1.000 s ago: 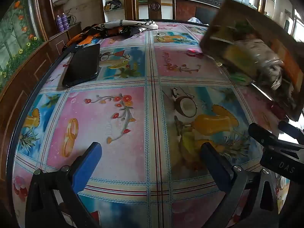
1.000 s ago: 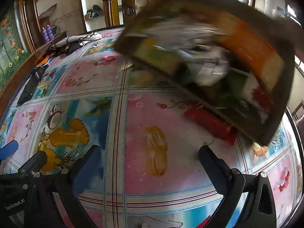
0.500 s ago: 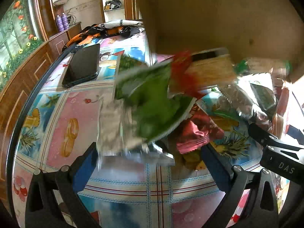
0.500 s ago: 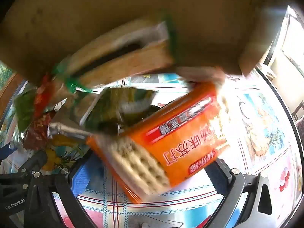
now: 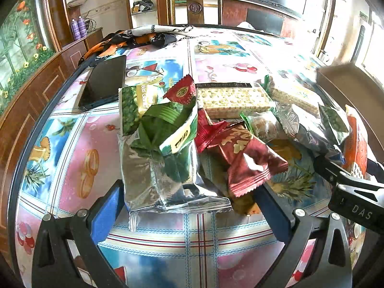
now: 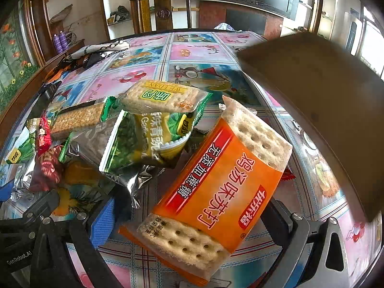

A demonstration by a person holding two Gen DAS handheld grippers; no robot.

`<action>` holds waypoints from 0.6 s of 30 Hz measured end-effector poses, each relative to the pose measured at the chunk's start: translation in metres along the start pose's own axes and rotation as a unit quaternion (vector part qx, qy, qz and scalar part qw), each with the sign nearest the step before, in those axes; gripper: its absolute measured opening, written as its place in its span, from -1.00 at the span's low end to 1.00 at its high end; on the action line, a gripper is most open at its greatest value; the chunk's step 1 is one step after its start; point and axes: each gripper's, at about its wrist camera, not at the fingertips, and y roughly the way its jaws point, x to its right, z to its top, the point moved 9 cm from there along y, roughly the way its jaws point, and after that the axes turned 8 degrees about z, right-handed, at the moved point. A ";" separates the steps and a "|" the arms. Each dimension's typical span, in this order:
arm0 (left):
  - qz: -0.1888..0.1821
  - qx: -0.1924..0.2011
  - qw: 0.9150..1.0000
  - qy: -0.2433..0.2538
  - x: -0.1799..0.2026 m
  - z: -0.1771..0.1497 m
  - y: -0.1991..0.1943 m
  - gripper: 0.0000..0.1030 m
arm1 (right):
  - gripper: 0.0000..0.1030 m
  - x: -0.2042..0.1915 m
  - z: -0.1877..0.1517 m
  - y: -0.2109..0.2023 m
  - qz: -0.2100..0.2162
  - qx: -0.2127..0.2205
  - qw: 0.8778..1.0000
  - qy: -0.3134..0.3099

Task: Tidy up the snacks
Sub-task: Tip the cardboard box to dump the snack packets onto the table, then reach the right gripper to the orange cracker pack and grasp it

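A heap of snack packs lies on the patterned table (image 5: 72, 163). In the left wrist view I see green pea bags (image 5: 165, 129), red wrapped snacks (image 5: 242, 153) and clear cracker packs (image 5: 232, 99). In the right wrist view a big orange cracker pack (image 6: 216, 192) lies nearest, with a green pea bag (image 6: 144, 139) and a cracker pack (image 6: 163, 98) behind. My left gripper (image 5: 189, 213) is open and empty, its jaws either side of the heap's near edge. My right gripper (image 6: 192, 218) is open, with the orange pack lying between its jaws. A brown cardboard box (image 6: 319, 100) hangs blurred at the right.
A black phone (image 5: 103, 84) lies at the table's left. Dark and orange cloth (image 5: 134, 38) sits at the far edge, with a wooden chair (image 5: 194, 2) behind. The box also shows at the right in the left wrist view (image 5: 348, 81). A wooden cabinet stands left.
The cardboard box came over the table, tipped upside down and spilled the snacks into a heap. The box has since moved off to the right. Both grippers stayed open and still.
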 end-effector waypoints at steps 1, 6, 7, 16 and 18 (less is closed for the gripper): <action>0.000 0.000 1.000 0.000 0.000 0.000 0.000 1.00 | 0.99 0.002 0.001 -0.005 0.000 0.000 1.000 0.000; 0.000 0.000 1.000 0.000 0.000 0.000 0.000 1.00 | 0.99 -0.003 0.002 0.002 0.000 0.000 1.000 0.000; 0.000 0.000 1.000 0.000 0.000 0.000 0.000 1.00 | 0.99 -0.004 0.002 0.002 -0.001 -0.001 1.000 -0.001; 0.000 0.000 1.000 0.000 0.000 0.000 0.000 1.00 | 0.99 -0.004 0.003 0.002 -0.001 -0.001 1.000 -0.001; 0.000 0.000 1.000 0.000 0.000 0.000 0.000 1.00 | 0.99 -0.004 0.003 0.002 -0.001 -0.001 1.000 -0.001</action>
